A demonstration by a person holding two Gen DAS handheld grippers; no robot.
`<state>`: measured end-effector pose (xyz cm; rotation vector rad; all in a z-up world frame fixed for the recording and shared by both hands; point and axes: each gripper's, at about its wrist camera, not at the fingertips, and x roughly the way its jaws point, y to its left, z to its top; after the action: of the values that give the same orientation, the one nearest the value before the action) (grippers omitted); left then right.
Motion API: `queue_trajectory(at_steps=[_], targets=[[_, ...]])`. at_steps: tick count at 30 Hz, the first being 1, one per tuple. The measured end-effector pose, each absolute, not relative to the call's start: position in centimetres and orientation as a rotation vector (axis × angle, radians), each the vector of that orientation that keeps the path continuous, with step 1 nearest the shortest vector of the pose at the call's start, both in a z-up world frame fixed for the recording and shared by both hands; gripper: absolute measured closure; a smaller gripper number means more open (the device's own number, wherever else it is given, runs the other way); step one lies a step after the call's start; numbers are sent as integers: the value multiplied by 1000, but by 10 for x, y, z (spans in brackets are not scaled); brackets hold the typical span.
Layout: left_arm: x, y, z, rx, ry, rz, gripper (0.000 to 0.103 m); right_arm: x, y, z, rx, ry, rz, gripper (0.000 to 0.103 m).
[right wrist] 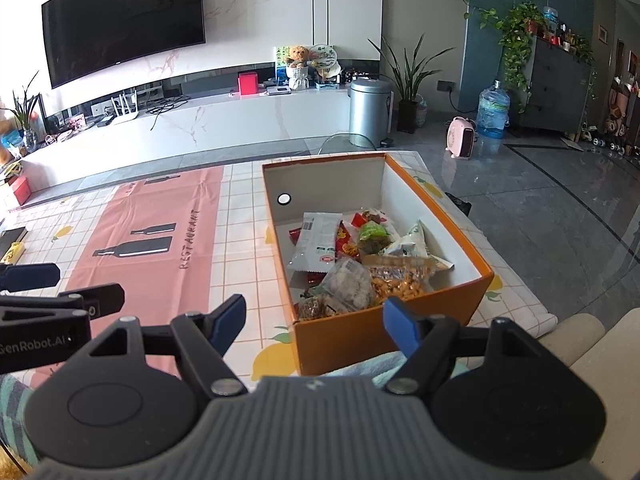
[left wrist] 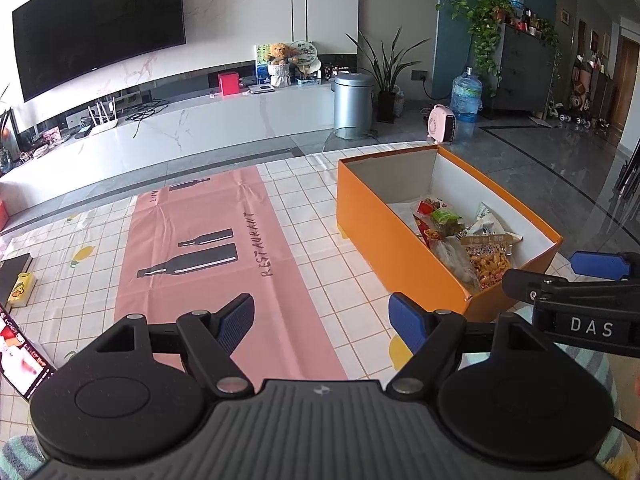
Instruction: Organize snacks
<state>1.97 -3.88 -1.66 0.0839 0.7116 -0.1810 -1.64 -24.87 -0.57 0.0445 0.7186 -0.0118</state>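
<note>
An open orange box (left wrist: 380, 220) (right wrist: 340, 344) stands on the right part of the tablecloth-covered table. Several snack packets (left wrist: 472, 244) (right wrist: 360, 264) lie piled in its near half, among them a white wrapper, a bag of orange nuts and a green packet. My left gripper (left wrist: 322, 320) is open over the pink runner (left wrist: 208, 240), left of the box, with nothing between its blue pads. My right gripper (right wrist: 316, 322) is open in front of the box's near wall and holds nothing. Each gripper shows at the edge of the other's view.
A dark book and a yellow item (left wrist: 18, 280) lie at the table's left edge, with a lit screen (left wrist: 20, 360) nearer to me. A beige cushion (right wrist: 592, 344) sits at the right. Beyond the table's far edge are grey floor, a TV stand and a metal bin (right wrist: 370, 112).
</note>
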Motion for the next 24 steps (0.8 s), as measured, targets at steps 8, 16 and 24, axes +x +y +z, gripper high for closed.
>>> queue_trajectory(at_steps=[8, 16, 24], targets=[[19, -38, -13, 75, 706, -174, 13, -14, -250, -4, 39, 717, -5, 26], [20, -34, -11, 53, 702, -159, 13, -9, -246, -5, 24, 717, 12, 26], [20, -35, -11, 59, 711, -168, 13, -10, -247, -3, 34, 708, -2, 26]])
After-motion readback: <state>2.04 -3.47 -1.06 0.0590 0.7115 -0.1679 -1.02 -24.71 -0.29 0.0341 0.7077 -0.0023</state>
